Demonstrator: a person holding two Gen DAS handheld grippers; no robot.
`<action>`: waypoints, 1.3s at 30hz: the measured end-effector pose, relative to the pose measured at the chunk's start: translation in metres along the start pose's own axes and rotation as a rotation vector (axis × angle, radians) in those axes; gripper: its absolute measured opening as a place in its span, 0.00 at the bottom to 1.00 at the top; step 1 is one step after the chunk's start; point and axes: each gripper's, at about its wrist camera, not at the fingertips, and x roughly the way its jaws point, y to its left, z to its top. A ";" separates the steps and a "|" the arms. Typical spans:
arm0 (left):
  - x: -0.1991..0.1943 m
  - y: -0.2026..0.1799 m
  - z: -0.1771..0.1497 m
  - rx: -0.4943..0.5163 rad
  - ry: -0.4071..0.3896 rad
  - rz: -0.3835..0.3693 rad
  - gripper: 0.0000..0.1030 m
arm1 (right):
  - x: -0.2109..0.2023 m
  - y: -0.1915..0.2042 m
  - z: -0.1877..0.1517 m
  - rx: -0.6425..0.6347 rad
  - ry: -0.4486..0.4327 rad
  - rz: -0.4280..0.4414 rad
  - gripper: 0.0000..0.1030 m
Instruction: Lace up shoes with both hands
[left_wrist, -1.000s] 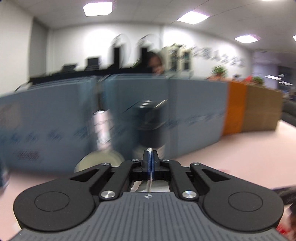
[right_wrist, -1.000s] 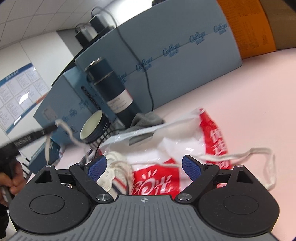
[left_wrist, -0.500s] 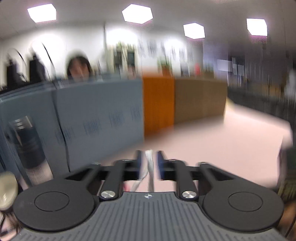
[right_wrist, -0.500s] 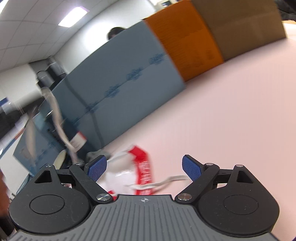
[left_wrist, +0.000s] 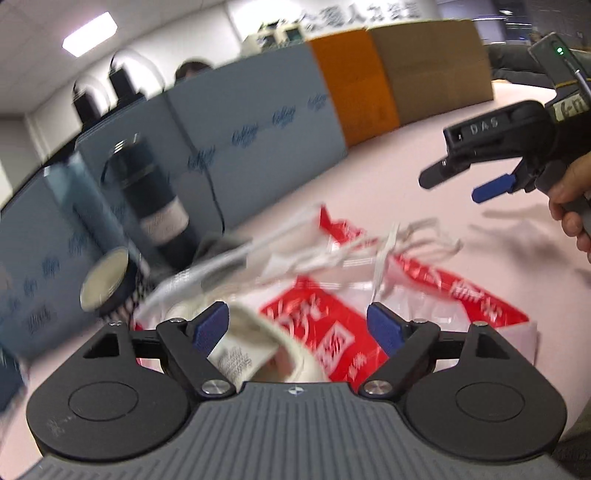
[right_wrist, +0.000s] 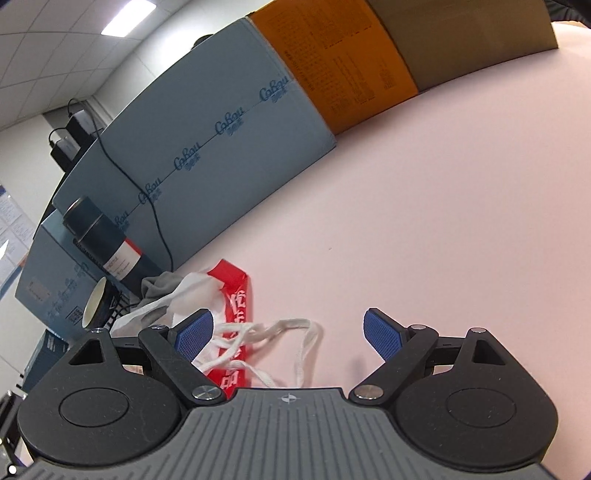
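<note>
A cream shoe (left_wrist: 258, 354) with a printed label inside its collar lies on a red and white plastic bag (left_wrist: 461, 295), just under my left gripper (left_wrist: 297, 326). That gripper is open, with nothing between its blue pads (left_wrist: 210, 326). White laces (left_wrist: 413, 240) trail, blurred, over the bag to the right. A hand (left_wrist: 569, 210) holds my right gripper (left_wrist: 452, 188) above the table at the far right; it is open and empty. In the right wrist view my right gripper (right_wrist: 288, 332) stands open over a loose white lace (right_wrist: 299, 332) on the pink table (right_wrist: 443, 221), beside the bag (right_wrist: 236, 291).
A dark flask (right_wrist: 99, 240) and a tilted cup (right_wrist: 96, 306) stand left of the bag, with a grey cloth (right_wrist: 159, 286) behind it. Blue panels (right_wrist: 221, 147) and an orange panel (right_wrist: 332, 62) wall the table's far edge. A person sits behind the panels.
My left gripper was shut on a lace a second ago; it has opened and swung down over the shoe. The right gripper stayed open and turned right, away from the bag.
</note>
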 end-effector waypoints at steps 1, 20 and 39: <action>0.000 0.001 -0.002 -0.008 0.009 -0.013 0.76 | 0.003 0.004 -0.001 -0.014 0.008 0.012 0.86; -0.032 0.032 -0.023 -0.037 0.050 -0.058 0.64 | 0.018 0.090 -0.024 -0.604 0.135 0.205 0.85; -0.025 0.043 -0.029 -0.107 0.086 0.033 0.79 | 0.048 0.103 -0.054 -1.585 0.170 0.183 0.76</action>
